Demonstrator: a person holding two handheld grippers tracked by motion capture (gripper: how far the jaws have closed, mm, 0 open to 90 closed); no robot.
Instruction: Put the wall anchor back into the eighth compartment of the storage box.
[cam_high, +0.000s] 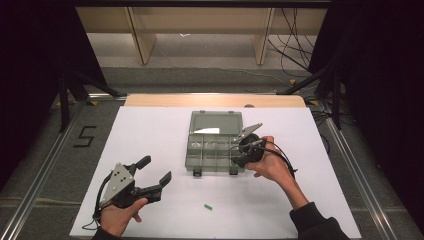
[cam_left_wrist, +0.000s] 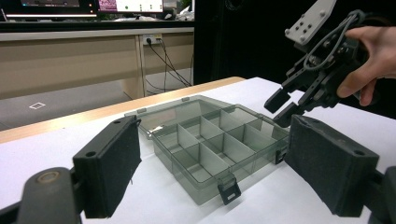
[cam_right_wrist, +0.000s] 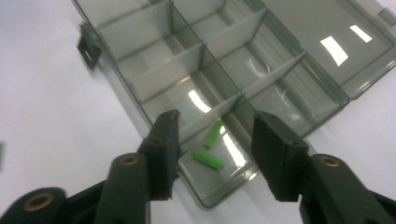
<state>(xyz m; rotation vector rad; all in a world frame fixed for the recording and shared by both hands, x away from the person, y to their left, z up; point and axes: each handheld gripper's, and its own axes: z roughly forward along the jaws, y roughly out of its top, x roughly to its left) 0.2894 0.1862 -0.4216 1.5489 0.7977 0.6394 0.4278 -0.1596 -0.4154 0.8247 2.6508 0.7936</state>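
High view: a white surface (cam_high: 150, 130) is shown with a grey translucent compartment box (cam_high: 216, 148) lying near its middle, the lid (cam_high: 216, 123) folded open toward the far edge. The right hand-held gripper (cam_high: 236, 155) is held over the box's front right corner, pointed down into it. The left hand-held gripper (cam_high: 156, 170) is held near the front left part of the surface, well apart from the box, its jaws spread wide and empty. A small green piece (cam_high: 208, 206) is seen lying on the surface near the front edge, in front of the box.

Left gripper view: the left hand-held gripper (cam_left_wrist: 212, 158) is seen with both padded jaws wide apart and nothing between them. Beyond them the compartment box (cam_left_wrist: 210, 144) rests open, and the right hand-held gripper (cam_left_wrist: 284, 106) hangs just above its corner compartment, jaws partly parted.

Right gripper view: the right hand-held gripper (cam_right_wrist: 215, 140) is shown with jaws partly open and holding nothing. Two green pieces (cam_right_wrist: 211, 147) lie loose in the corner compartment of the box (cam_right_wrist: 154, 46), directly below the gap between the jaws, touched by neither.
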